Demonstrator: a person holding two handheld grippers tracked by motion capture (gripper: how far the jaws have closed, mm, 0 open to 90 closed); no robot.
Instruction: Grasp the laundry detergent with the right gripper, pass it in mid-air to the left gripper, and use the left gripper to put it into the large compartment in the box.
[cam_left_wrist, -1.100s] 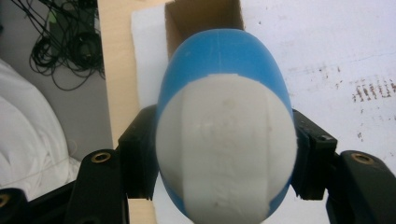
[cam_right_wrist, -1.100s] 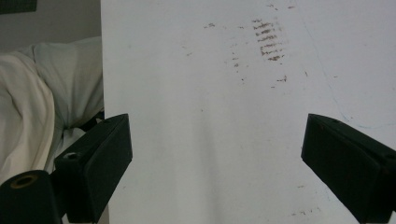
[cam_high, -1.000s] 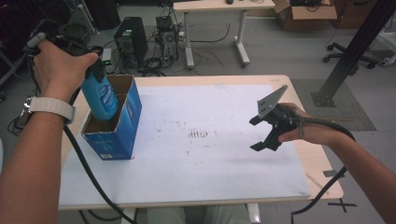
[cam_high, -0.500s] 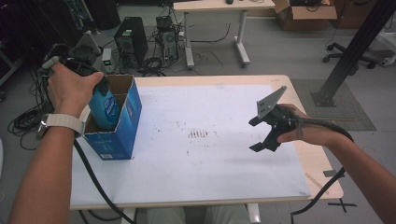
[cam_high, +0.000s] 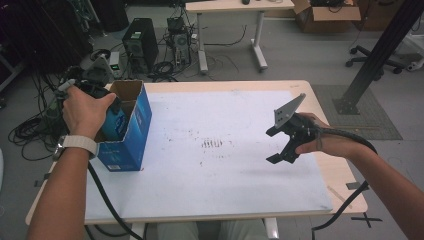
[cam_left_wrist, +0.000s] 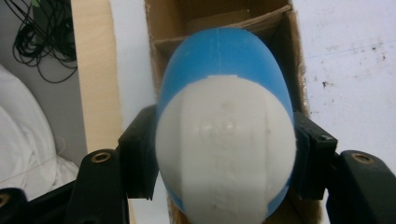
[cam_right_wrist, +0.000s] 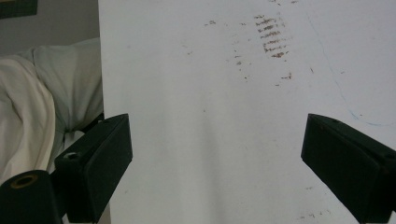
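My left gripper (cam_left_wrist: 224, 186) is pointing down into the blue box (cam_high: 131, 131), jaws clamping a blue-and-white bottle (cam_left_wrist: 225, 140); my right gripper (cam_right_wrist: 215, 168) is hovering over the table (cam_high: 230, 200), jaws gaping, holding nothing.

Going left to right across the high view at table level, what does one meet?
The person's left hand on the left gripper, the open blue cardboard box, the patch of dark scuff marks on the white tabletop sheet, the black right gripper, jaws open and empty.

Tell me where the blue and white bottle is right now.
The blue and white bottle is clamped in the left tool, partly down inside the open blue box at the table's left edge in the high view.
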